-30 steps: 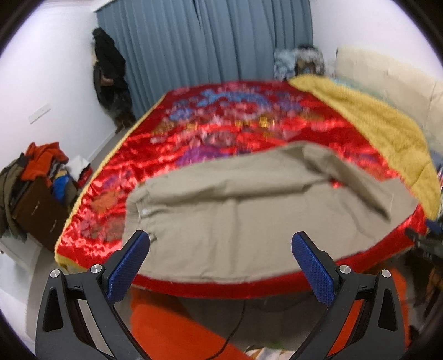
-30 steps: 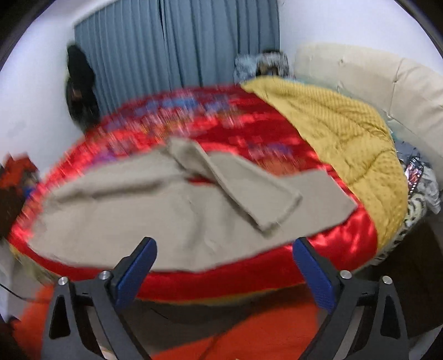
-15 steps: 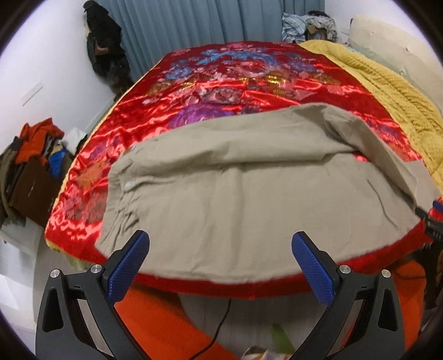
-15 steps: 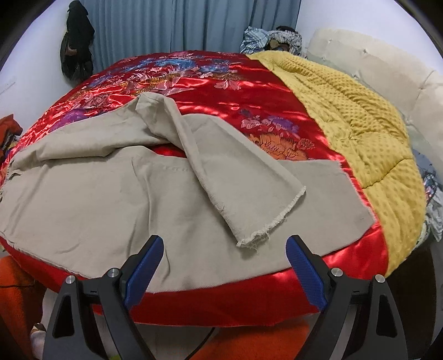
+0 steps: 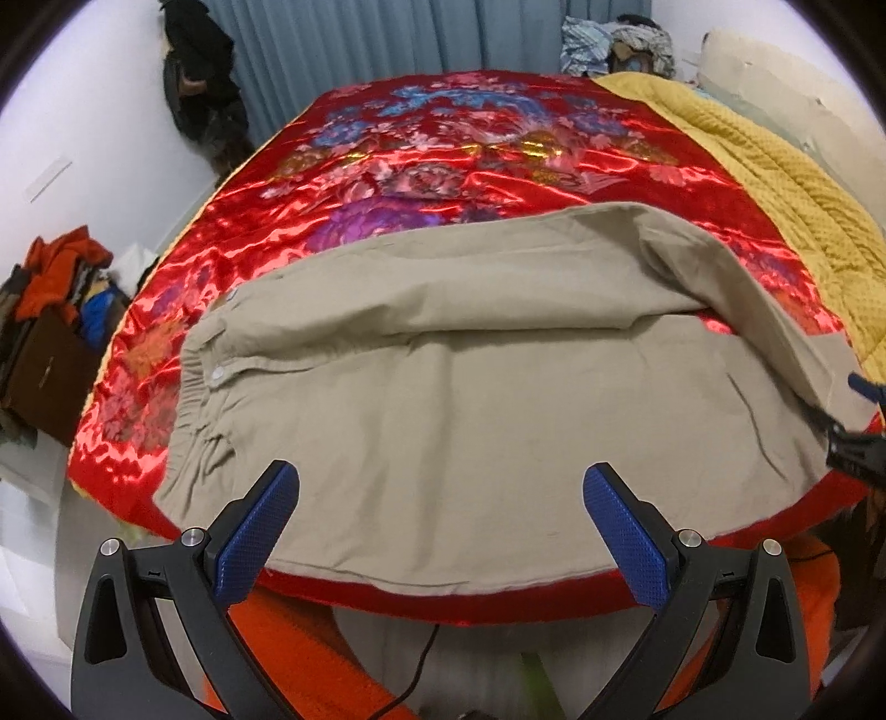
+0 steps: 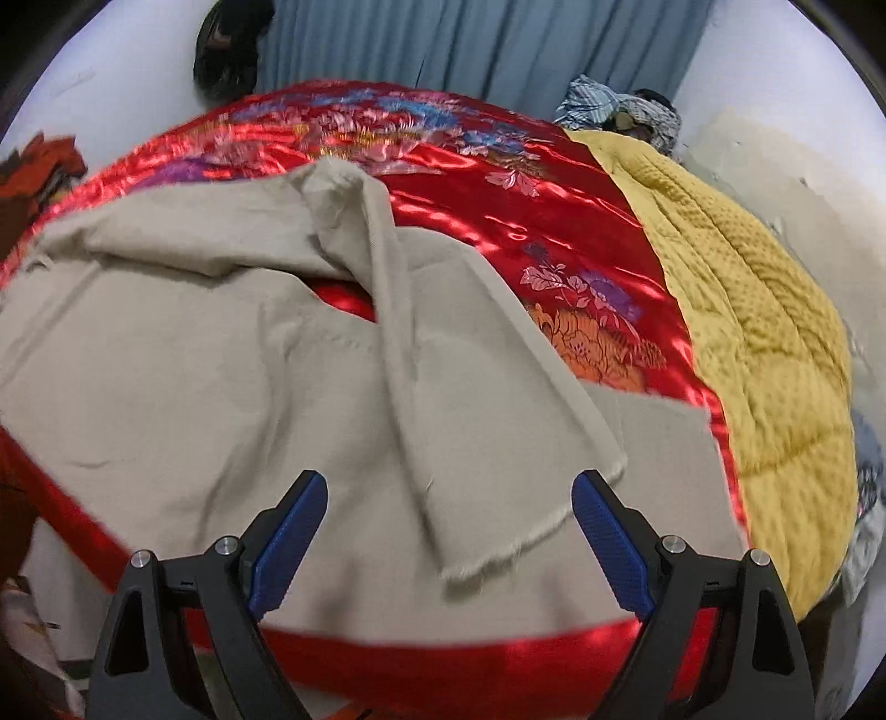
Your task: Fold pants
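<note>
Beige pants (image 5: 470, 410) lie along the near edge of a bed with a red satin floral cover (image 5: 476, 149). The waistband with a snap button (image 5: 216, 374) is at the left. One leg (image 6: 443, 354) is twisted and lies folded diagonally over the other, its frayed hem (image 6: 531, 531) near the bed edge. My left gripper (image 5: 440, 531) is open and empty over the seat of the pants. My right gripper (image 6: 448, 548) is open and empty just before the frayed hem; it also shows at the right edge of the left wrist view (image 5: 858, 437).
A yellow quilted blanket (image 6: 764, 343) covers the bed's right side, next to a cream headboard (image 6: 786, 166). Blue curtains (image 5: 387, 39) hang behind. A pile of clothes on a brown box (image 5: 50, 310) stands on the floor at left. A cable (image 5: 421, 664) hangs below the bed edge.
Both grippers have moved closer to the bed and the pants. The right one now sits nearer the frayed hem. Both stay open; the pants have not moved.
</note>
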`<act>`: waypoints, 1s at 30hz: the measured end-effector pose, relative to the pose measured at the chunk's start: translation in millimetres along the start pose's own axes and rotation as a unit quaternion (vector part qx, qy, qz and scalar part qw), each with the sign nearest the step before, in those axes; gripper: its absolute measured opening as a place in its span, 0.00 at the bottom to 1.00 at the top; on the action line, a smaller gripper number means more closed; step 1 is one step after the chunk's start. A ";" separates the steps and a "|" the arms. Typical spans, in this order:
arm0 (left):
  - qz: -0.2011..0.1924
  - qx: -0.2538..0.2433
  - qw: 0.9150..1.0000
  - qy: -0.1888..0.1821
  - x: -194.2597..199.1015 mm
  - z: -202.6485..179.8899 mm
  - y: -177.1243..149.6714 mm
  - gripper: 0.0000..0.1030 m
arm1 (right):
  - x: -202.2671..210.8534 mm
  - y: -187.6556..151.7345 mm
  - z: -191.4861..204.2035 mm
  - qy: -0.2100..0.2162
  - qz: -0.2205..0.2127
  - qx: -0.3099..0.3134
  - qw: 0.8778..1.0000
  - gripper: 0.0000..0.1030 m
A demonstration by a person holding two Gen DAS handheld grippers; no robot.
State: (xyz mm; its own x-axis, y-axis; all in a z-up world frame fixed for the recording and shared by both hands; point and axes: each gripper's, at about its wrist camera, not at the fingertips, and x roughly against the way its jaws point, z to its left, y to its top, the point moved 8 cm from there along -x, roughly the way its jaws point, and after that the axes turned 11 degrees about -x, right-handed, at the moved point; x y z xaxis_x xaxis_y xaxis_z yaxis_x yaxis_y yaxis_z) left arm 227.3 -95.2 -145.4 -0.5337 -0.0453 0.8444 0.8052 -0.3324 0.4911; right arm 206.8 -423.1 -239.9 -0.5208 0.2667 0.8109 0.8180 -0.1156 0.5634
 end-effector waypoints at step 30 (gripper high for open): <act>0.026 0.096 0.992 -0.081 -74.4 15.0 27.2 0.99 | 107.4 -17.5 18.2 -0.031 -0.104 0.117 0.987 0.05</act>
State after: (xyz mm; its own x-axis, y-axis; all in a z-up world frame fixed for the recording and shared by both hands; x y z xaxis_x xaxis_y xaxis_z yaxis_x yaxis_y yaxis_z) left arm 292.8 -86.7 -191.6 -0.4540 0.0990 0.8855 0.8735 -0.1468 0.4643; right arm 141.0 -375.0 -165.6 -0.6739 0.3206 0.6657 0.7323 0.1707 0.6592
